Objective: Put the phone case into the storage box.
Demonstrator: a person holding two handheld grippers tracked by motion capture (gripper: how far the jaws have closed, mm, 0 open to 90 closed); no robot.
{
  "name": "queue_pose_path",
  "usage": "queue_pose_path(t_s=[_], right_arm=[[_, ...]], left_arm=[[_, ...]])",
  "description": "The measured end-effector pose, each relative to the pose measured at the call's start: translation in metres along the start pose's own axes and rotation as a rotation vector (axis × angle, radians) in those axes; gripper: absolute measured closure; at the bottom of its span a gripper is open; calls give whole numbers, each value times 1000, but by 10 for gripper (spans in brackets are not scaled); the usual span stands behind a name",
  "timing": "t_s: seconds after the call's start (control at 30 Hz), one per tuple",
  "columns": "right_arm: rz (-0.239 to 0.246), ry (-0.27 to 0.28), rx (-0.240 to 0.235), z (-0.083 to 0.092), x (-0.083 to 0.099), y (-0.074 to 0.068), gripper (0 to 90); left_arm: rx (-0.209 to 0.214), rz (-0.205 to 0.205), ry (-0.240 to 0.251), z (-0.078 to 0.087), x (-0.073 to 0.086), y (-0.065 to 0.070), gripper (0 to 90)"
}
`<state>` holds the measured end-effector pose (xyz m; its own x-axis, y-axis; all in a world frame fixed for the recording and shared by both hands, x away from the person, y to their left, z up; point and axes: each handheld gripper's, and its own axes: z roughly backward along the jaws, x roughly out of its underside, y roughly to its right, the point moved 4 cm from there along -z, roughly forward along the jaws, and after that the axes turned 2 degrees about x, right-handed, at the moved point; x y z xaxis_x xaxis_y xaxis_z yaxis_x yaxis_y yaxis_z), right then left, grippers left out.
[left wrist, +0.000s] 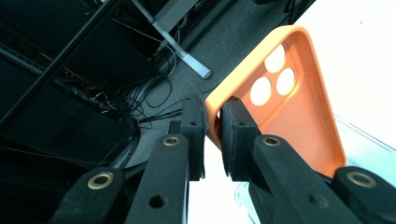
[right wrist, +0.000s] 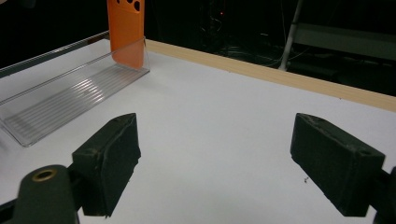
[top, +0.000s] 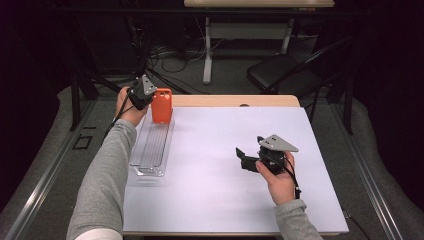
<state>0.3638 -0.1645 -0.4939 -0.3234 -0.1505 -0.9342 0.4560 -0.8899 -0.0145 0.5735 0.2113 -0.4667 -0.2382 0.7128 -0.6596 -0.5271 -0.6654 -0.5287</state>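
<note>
An orange phone case (top: 161, 105) stands upright at the far end of a clear plastic tray (top: 152, 150) on the left of the white table. My left gripper (top: 145, 96) is shut on the case's top corner; in the left gripper view the pads pinch the orange rim (left wrist: 212, 125) beside the three camera holes. The case (right wrist: 125, 32) and the tray (right wrist: 65, 100) also show at the upper left of the right gripper view. My right gripper (top: 243, 158) hovers over the table's right half, jaws wide open with nothing between them (right wrist: 215, 163).
The white tabletop (top: 215, 165) has a wooden far edge (top: 235, 100). Beyond it are a black chair (top: 280, 72), cables on the floor and the legs of another table (top: 207, 50). A metal rail (top: 45, 170) runs along the left side.
</note>
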Motion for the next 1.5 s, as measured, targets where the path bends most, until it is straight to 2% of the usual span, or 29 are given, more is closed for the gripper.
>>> queue_pose_path(t_s=[0.6,0.93,1.1,1.33,1.5], right_arm=[[8,-7,-3,-1,1,-2,152],[10,-7,-1,-1,1,-2,152],[9,-6,-2,-1,1,-2,153],[13,-10,-3,-2,2,-3,152],[10,-12,-4,-3,2,-3,152]], left_arm=[[7,-55,0,-3,4,0,806],[-5,-70,-29,-4,8,-3,794],[-11,-59,-33,-4,12,-5,788],[-13,-24,-30,-4,20,-8,780],[-14,-18,-34,-4,20,-8,770]])
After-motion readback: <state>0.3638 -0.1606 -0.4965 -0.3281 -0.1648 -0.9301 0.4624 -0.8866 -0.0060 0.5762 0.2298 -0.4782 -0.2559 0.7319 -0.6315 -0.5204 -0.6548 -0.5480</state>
